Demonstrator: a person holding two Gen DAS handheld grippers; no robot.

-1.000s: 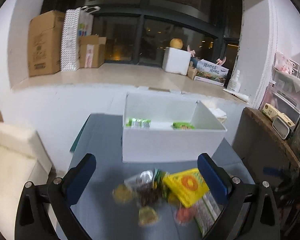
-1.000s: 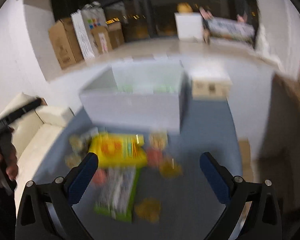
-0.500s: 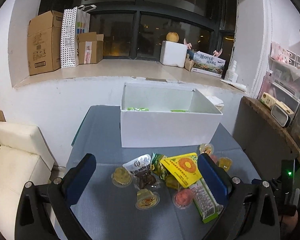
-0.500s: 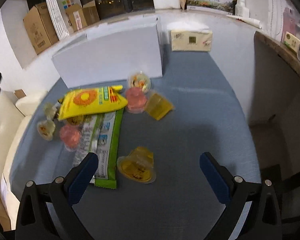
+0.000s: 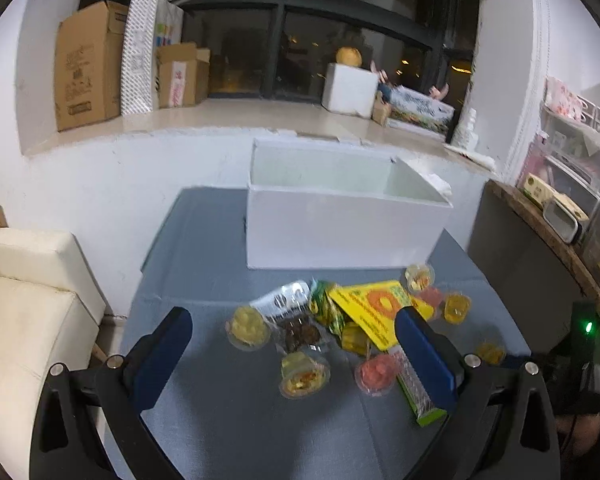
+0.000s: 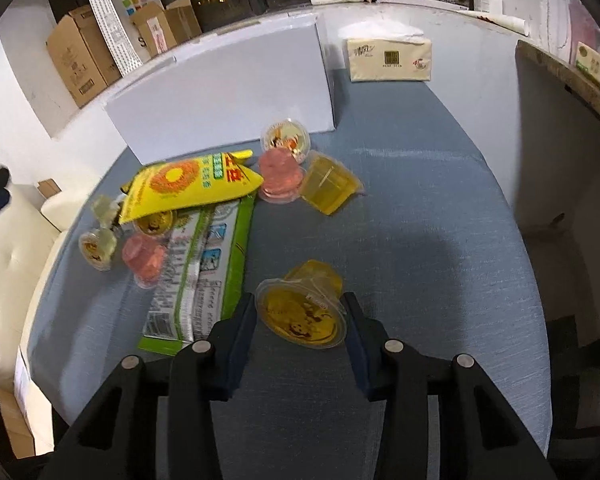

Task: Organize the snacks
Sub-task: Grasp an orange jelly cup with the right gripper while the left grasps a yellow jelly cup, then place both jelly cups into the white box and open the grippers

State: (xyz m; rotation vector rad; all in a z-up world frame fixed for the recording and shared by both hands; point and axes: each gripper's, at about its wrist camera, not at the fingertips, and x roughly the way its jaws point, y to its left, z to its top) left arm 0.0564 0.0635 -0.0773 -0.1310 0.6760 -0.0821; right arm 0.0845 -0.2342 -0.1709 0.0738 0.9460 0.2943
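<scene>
A white box stands open at the back of the blue-grey table; it also shows in the right wrist view. Snacks lie before it: a yellow packet, a long green-edged packet, pink jelly cups and yellow jelly cups. My right gripper has closed around a yellow jelly cup lying on its side; its fingers touch the cup's rim. My left gripper is open and empty above the snack pile.
A tissue pack lies at the table's back right. A cream sofa stands to the left. A wooden shelf edge runs along the right. Cardboard boxes sit on the window ledge.
My right gripper moved down and forward to the near yellow jelly cup and narrowed its jaws around it. My left gripper drifted slightly, staying open over the snacks.
</scene>
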